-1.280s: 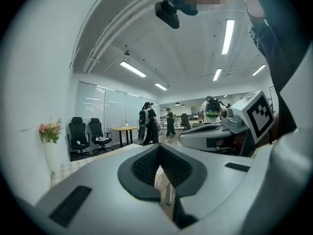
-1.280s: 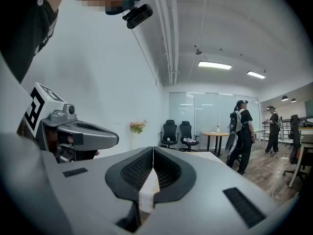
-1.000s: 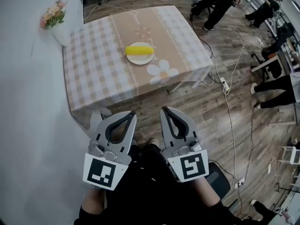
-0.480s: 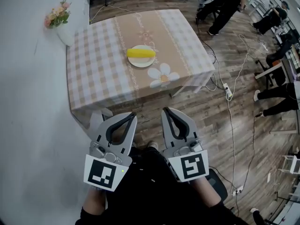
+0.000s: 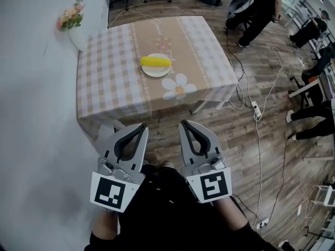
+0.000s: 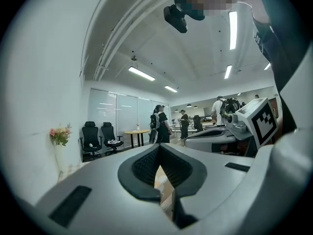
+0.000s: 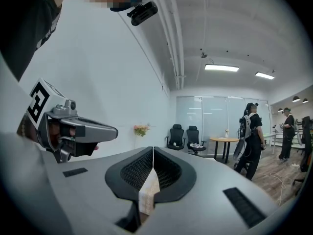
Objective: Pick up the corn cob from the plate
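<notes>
Your left gripper point(image 5: 140, 127) is clenched tight with nothing in it, held close in front of your body and aimed toward the table point(image 5: 104, 82). Your right gripper point(image 5: 185, 124), just beside it, is likewise pressed together and empty. The corn cob point(image 5: 155, 61) lies on the plate point(image 5: 157, 72) on that table, well apart from both.

We see a white wall point(image 5: 31, 114) on the left | wood floor point(image 5: 230, 140), cables point(image 5: 258, 140) | checked table point(image 5: 104, 82) beside the wall | black chairs point(image 6: 90, 137), glass partition point(image 6: 122, 114) | strip lights point(image 6: 141, 73) lit
</notes>
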Available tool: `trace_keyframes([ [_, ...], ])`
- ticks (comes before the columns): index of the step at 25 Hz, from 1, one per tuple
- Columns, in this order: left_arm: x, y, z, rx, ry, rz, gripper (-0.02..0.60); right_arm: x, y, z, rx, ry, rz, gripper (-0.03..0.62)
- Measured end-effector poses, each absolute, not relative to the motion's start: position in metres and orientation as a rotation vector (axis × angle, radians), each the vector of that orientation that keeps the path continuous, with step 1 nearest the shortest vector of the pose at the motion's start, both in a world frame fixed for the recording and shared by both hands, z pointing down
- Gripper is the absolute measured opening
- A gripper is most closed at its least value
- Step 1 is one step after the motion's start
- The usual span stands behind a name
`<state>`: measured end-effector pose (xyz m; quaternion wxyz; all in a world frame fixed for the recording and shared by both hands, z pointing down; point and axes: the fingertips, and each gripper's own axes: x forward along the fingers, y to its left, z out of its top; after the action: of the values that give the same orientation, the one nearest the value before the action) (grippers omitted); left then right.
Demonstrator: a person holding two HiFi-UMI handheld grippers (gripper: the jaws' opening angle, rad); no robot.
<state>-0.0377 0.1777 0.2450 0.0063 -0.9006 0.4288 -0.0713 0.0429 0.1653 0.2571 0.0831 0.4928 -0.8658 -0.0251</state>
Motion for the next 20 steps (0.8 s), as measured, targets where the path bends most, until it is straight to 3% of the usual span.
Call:
trace_keyframes([
  [20, -0.008, 0.192, 0.257, -2.781, 1.410, -0.225, 0.009, 0.090, 0.183, 0.277, 1.480, -2.577, -0.056, 0.041],
])
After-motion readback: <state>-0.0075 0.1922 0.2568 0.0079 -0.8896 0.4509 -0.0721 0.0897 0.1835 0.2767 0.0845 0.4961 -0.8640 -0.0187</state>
